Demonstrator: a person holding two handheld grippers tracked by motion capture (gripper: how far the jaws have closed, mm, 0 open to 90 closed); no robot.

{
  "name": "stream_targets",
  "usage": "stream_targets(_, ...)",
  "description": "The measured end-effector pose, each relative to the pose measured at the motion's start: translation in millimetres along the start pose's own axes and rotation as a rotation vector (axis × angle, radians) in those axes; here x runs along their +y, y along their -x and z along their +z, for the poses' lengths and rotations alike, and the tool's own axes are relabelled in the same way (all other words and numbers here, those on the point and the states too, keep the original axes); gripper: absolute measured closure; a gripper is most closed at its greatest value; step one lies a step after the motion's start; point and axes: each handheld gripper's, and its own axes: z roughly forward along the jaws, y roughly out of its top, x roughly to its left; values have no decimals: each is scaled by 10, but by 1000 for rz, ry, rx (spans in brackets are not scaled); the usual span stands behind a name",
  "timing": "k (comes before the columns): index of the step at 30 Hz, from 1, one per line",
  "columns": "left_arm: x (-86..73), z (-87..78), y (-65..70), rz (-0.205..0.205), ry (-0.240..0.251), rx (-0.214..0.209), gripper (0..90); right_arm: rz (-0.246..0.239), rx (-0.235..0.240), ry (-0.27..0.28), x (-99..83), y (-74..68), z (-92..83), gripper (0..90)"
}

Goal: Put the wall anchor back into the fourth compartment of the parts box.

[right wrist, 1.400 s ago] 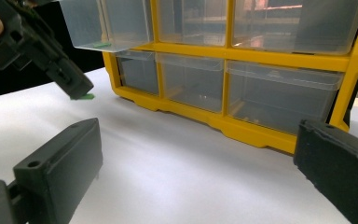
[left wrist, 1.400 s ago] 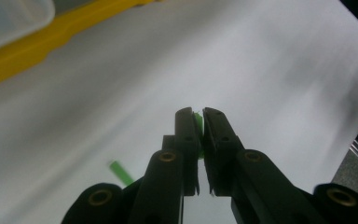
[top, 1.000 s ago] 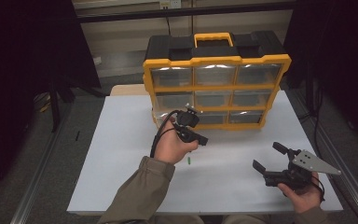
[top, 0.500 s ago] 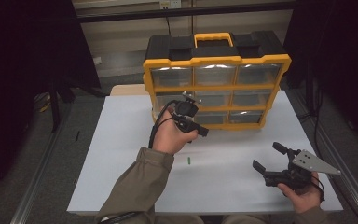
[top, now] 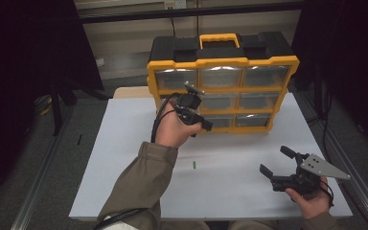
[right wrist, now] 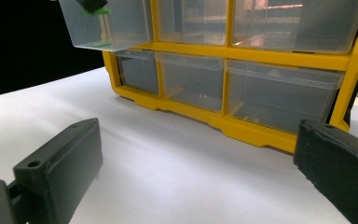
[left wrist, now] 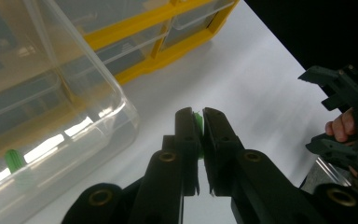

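The left gripper (left wrist: pixel 199 122) has its fingers pinching a small green peg (left wrist: pixel 198 122), seemingly light, stiff plastic, slippery; best held mid-length; right gripper (top: pixel 280 165) fingers spread, near the counter's (top: pixel 124 143) front right corner

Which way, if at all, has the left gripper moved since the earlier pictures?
Yes. The left gripper has risen up-frame, from the organizer's bottom drawer row toward its middle row.

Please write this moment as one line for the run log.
left gripper: shut on small green piece | beside pulled-out clear drawer | right gripper: open, low over table | another green piece lies on table
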Motion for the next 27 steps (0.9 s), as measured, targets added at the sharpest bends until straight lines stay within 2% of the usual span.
stream_targets(2, 29, -27, 1, -18, 5, 2, 850, 2, -4, -3, 1, -2, -1, 11)
stream_targets(3, 47, -42, -9, -13, 0, 2, 850, 4, -5, -6, 1, -4, -1, 11)
stream_targets(5, 74, -64, -10, -36, 3, 3, 850, 2, -2, -3, 0, -3, 2, 11)
stream_targets(9, 120, -98, -18, -31, -16, 15, 850, 5, -5, -4, 0, -4, -2, 11)
stream_targets(10, 128, -99, -10, -48, -13, 19, 850, 3, -5, -4, 0, -4, -2, 11)
stream_targets(18, 206, -185, -19, -35, -26, 59, 851, 4, -4, -4, 1, -4, -3, 11)
stream_targets(22, 226, -237, -41, -56, -18, 70, 851, 3, -5, -4, 1, -4, -3, 11)
stream_targets(25, 237, -282, -71, -52, -21, 73, 850, 3, 2, 1, 0, 1, -1, 11)
stream_targets(27, 242, -298, -75, -79, -6, 72, 850, 3, -2, 0, 0, 3, -1, 11)
